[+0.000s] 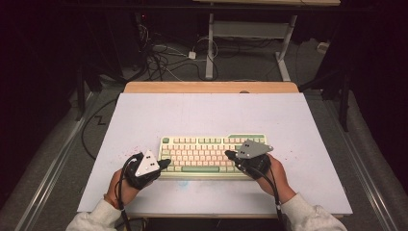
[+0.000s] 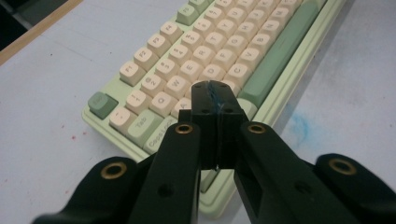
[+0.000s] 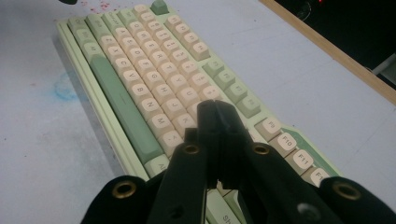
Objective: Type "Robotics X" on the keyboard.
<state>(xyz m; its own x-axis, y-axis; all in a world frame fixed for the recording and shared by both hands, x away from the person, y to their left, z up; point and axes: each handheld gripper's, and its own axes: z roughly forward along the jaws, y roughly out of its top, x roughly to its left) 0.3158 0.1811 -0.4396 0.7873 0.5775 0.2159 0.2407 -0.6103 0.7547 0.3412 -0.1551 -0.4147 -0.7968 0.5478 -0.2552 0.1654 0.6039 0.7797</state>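
Pale green and cream plastic, the rectangular keyboard [image 1: 213, 155] with its cream keycaps and green space bar [image 2: 276, 60] lies flat, a little toward six o'clock from the middle of the white worktop [image 1: 192, 113]. My left gripper [image 1: 165, 163] hangs over its nine o'clock end, jaws pressed together on nothing, tip above the lower-left letter keys. My right gripper [image 1: 230, 155] is closed and empty too, poised over the keys right of centre, toward the three o'clock end.

I judge the keyboard stiff and fairly light, with a smooth case that could slide on the board if pushed sideways. The keycaps look loose enough to pop off if pinched, so a closed tip pressing straight down on a single key suits it. To lift it, I would take the thin case rim at the two short ends.

A faint blue smudge [image 3: 63, 91] marks the worktop beside the front edge, and red specks [image 1: 126, 153] lie at eight o'clock.
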